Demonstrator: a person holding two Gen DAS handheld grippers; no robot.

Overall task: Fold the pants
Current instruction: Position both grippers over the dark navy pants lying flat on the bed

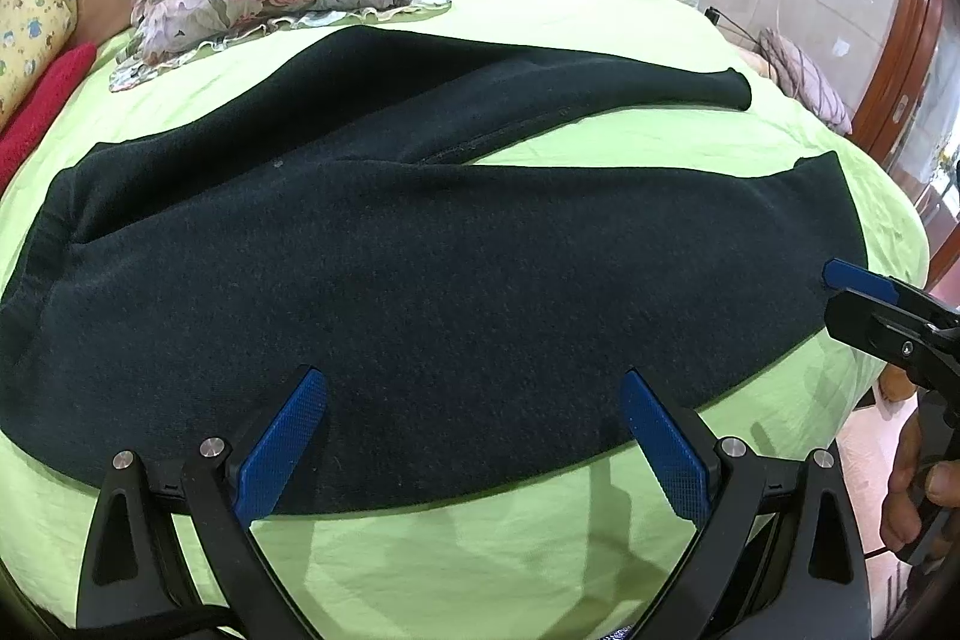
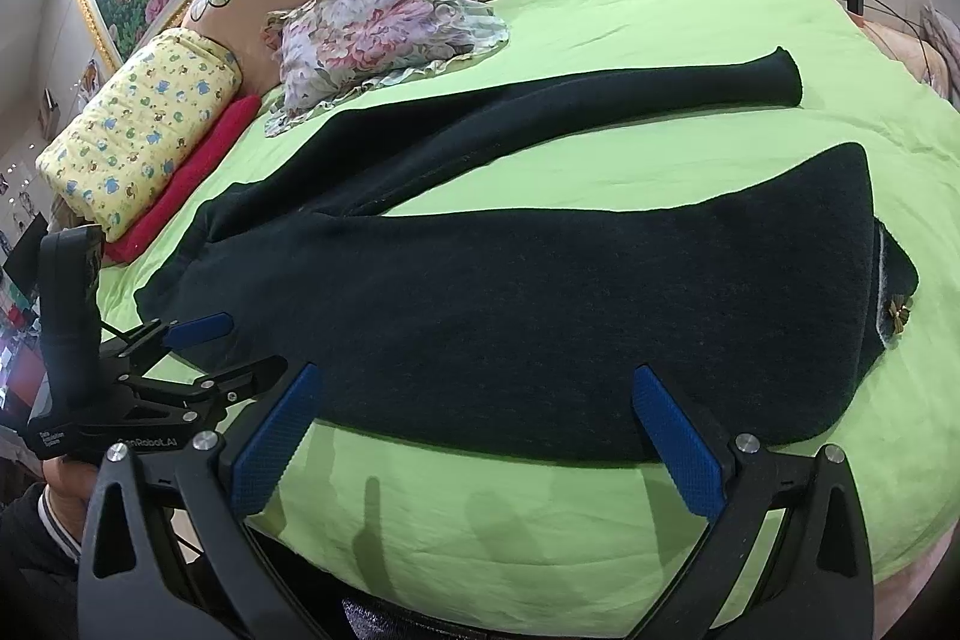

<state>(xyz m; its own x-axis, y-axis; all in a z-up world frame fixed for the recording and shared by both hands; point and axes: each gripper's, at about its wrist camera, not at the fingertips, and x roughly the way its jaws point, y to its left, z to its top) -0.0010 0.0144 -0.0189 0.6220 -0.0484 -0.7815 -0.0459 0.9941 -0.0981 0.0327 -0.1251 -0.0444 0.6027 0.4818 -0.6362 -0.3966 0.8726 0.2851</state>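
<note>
You had barely begun: the dark pants (image 1: 432, 244) lay spread flat on the green sheet (image 1: 480, 550), both legs splayed apart in a V, no fold made yet. Your left gripper (image 1: 474, 436) stood with its fingers spread wide over the near edge of the closer leg, pinching nothing. Your right gripper (image 2: 477, 436) was likewise spread and empty, the cloth's near edge just beyond its fingertips. Something small with a flower ornament (image 2: 898, 311) showed at the hem; possibly a lining, I could not tell. Bringing one leg over the other, then halving the length, all remained.
</note>
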